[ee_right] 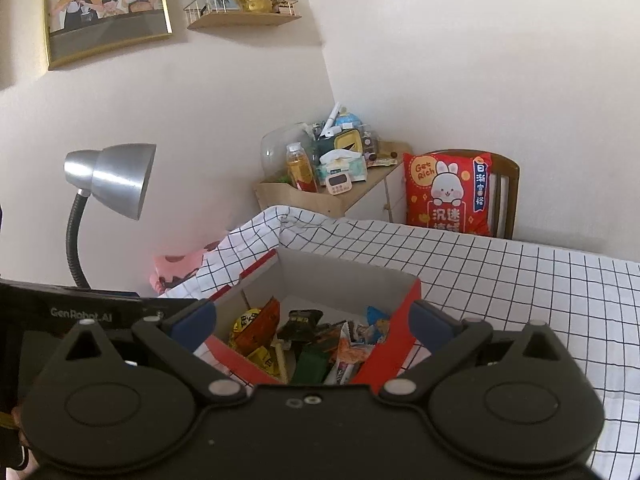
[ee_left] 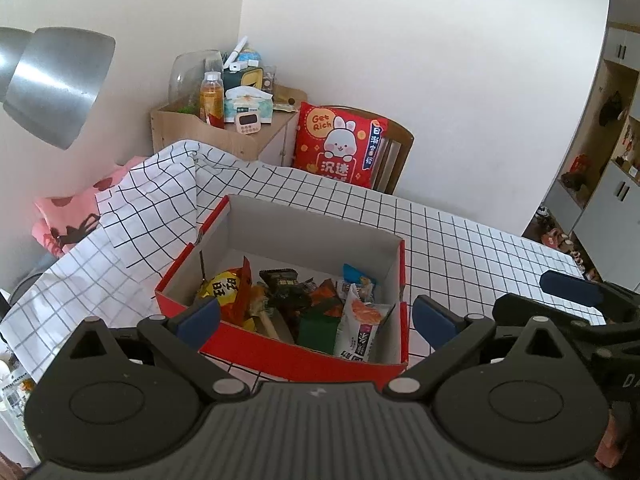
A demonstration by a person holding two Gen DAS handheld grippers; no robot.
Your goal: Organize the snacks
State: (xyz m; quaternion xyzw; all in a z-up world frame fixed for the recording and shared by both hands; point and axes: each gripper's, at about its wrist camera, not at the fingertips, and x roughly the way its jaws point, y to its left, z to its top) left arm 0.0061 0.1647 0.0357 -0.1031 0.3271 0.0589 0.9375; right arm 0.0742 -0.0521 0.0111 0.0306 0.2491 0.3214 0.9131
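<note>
Snack packets (ee_left: 304, 312) lay heaped inside a red cardboard box (ee_left: 280, 354) on a table spread with a black-and-white checked cloth (ee_left: 460, 240), as a person working with two hand-held grippers sorted them. The left gripper (ee_left: 316, 316) hovered just short of the box's near wall, its blue-padded jaws spread wide and holding nothing. The right gripper (ee_right: 312, 320) hung beside it over the same box, its jaws likewise wide apart and empty, the box's near corner showing between them.

Among the packets were a yellow-and-orange bag (ee_left: 226, 292) against the box's left wall, a dark wrapper (ee_left: 282, 280) toward the middle, a green pack (ee_left: 316, 330) near the front and a white sachet with an orange picture (ee_left: 358, 326) leaning at the front right. What could be seen of the cloth around the box carried no loose snacks, which suggested the gathering was largely finished, though the near edge of the table was hidden behind the grippers. The packets sat jumbled rather than in rows, so any tidying within the box appeared still to be done.

Beyond the table's far edge stood a wooden cabinet (ee_left: 224, 136) cluttered with bottles and tissues, a chair bearing a red rabbit-print cushion (ee_left: 340, 140), and a silver desk lamp (ee_right: 112, 178).
</note>
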